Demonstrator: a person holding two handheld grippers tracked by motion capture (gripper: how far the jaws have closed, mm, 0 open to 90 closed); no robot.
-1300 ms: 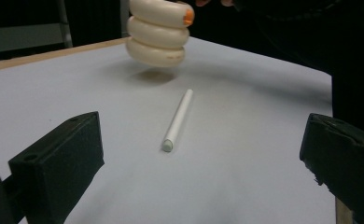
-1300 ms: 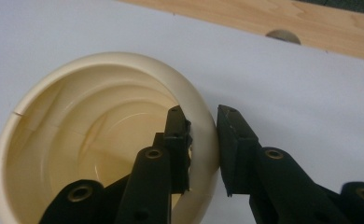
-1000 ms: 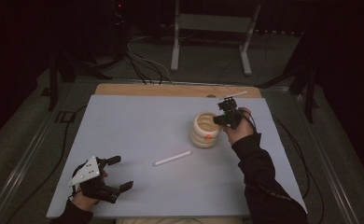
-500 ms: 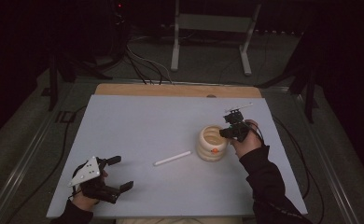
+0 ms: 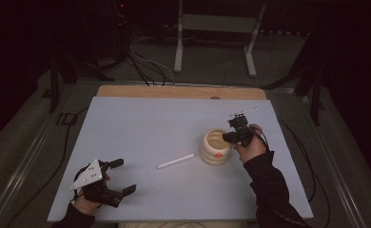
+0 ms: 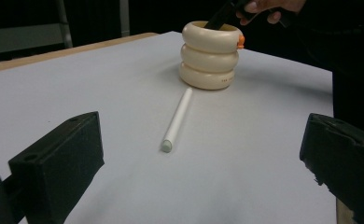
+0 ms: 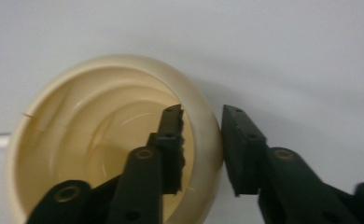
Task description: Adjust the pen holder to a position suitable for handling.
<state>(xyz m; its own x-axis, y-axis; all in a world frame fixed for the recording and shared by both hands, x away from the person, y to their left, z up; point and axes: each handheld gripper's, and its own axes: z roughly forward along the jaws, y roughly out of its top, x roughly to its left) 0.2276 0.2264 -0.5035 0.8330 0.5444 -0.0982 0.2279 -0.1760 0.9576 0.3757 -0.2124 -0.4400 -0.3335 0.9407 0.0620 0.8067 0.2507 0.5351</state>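
Note:
A cream ribbed cup of three stacked rings, with a small orange mark, stands right of the table's middle. My right gripper grips its right rim from above. In the right gripper view one jaw is inside the cup and the other outside, and the right gripper is shut on the wall. A white stick lies flat just left of the cup. My left gripper rests open near the front left edge. The left gripper view looks past its jaws at the stick and the cup.
A pale grey mat covers the table, with a wooden strip showing at its far edge. Cables and a metal stand sit on the dark floor beyond. The person's dark sleeve crosses the front right.
My right gripper has carried the cup a little to the right and toward the person, mostly in the first half second. The left gripper and the stick have stayed still.

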